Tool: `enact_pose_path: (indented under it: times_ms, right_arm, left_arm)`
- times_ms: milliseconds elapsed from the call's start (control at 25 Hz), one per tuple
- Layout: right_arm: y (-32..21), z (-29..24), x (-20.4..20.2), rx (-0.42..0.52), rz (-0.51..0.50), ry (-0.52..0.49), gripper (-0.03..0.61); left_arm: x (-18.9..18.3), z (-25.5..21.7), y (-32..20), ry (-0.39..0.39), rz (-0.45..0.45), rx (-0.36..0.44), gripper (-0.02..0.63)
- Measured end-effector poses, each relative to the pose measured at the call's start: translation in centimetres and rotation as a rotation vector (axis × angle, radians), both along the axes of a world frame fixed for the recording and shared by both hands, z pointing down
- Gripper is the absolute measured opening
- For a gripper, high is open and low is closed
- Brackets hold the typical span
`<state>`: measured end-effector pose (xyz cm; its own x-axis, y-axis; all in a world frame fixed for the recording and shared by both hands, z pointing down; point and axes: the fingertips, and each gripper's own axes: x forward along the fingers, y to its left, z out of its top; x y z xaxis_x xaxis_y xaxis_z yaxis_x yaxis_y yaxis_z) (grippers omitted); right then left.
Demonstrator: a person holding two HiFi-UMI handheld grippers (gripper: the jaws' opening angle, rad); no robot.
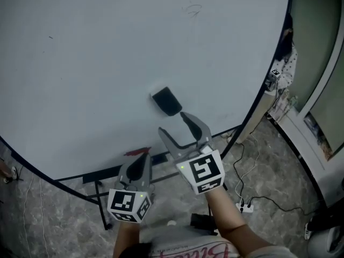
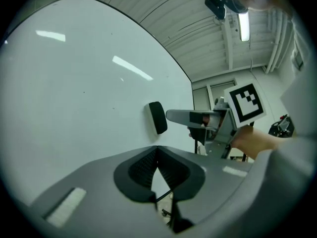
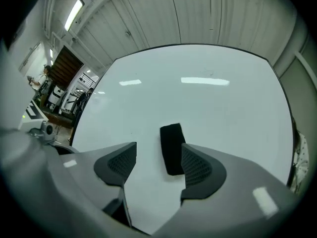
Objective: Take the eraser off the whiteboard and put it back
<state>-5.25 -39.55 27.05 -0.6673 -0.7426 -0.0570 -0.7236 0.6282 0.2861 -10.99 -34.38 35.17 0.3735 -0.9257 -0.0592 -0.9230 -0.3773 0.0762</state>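
Observation:
A black eraser (image 1: 166, 101) (image 2: 158, 117) (image 3: 172, 148) sticks to the large whiteboard (image 1: 107, 52) (image 2: 74, 93) (image 3: 223, 113), alone on its lower middle. My right gripper (image 1: 173, 123) (image 3: 157, 155) is open just in front of the eraser. Its jaws are spread wide, do not touch the eraser and have nothing between them. In the right gripper view the eraser stands close to the right jaw. My left gripper (image 1: 141, 163) (image 2: 157, 150) is shut and empty, lower and to the left, off the board. The left gripper view shows one of the right gripper's fingers (image 2: 183, 116) beside the eraser.
A red object (image 1: 137, 152) lies at the board's lower edge. The board's dark stand (image 1: 99, 198) stands on a stone-patterned floor. A white power strip (image 1: 243, 207) with cables lies at the right. Clutter (image 1: 282, 74) and a door frame (image 1: 317, 90) stand right of the board.

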Motion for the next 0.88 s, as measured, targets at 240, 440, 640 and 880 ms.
enact_pose_path:
  times_ms: [240, 440, 640, 880]
  right_arm:
    - [-4.5, -0.8, -0.8, 0.088, 0.083, 0.096, 0.276]
    - [-6.5, -0.5, -1.9, 0.104, 0.126, 0.15, 0.276]
    - [-7.2, -0.9, -1.7, 0.139, 0.2, 0.124, 0.239]
    - [-6.9, -0.7, -1.7, 0.119, 0.21, 0.103, 0.226]
  left_arm:
    - [0.0, -0.4, -2.4, -0.005, 0.012, 0.009, -0.002]
    - [-0.5, -0.9, -3.8, -0.005, 0.021, 0.017, -0.002]
    - [-0.9, -0.8, -4.2, 0.008, 0.036, 0.01, -0.002]
    - [-1.5, -0.4, -3.9, 0.041, 0.042, 0.0, -0.002]
